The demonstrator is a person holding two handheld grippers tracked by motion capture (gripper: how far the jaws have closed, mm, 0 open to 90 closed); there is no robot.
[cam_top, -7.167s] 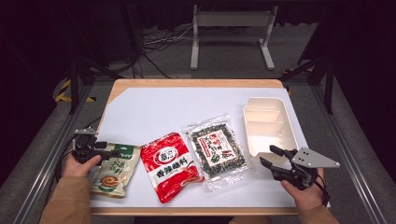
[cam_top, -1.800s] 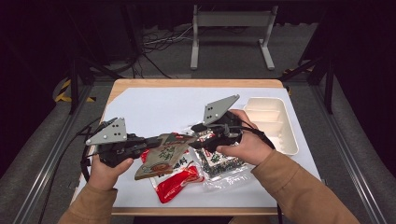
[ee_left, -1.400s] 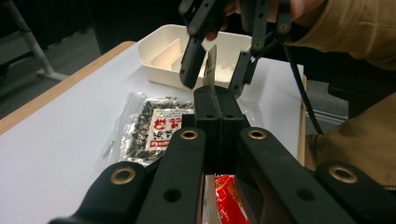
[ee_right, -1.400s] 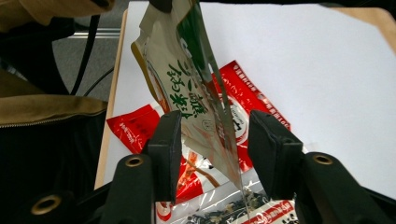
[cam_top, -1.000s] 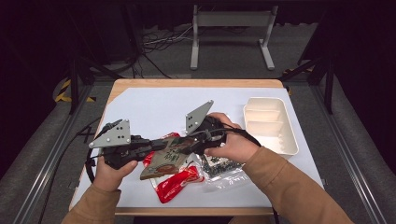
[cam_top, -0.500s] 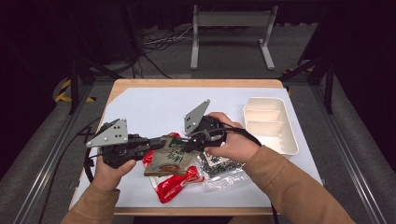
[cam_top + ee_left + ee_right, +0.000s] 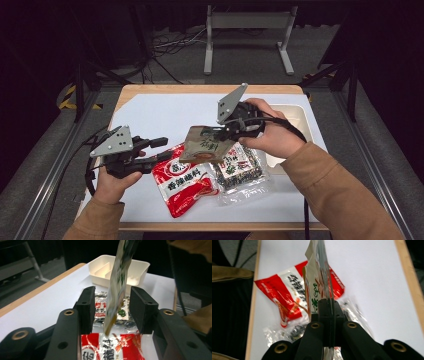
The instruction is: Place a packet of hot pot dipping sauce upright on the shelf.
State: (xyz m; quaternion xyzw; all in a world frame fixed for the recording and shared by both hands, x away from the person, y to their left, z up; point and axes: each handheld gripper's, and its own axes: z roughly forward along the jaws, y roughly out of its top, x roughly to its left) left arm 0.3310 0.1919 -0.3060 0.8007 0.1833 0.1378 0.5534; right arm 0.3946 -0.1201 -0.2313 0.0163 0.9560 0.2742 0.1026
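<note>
Handover step, nearly done. Right gripper (image 7: 216, 134) clamped on top edge of brown-green packet (image 7: 205, 147), which hangs in the air over the red packet (image 7: 186, 181) and dark seaweed packet (image 7: 239, 170) near the table's front edge. Left gripper (image 7: 112, 306) jaws have just been opening; packet betw. them, pads clear (no contact seen). Next: carry packet toward white tray (image 7: 290, 125) at right edge, w/o snagging left jaws.

Two packets lie side by side on the counter (image 7: 150, 112) — sauce packet (image 7: 185, 182) left, seaweed packet (image 7: 240, 172) right — tray (image 7: 295, 117) behind them.
</note>
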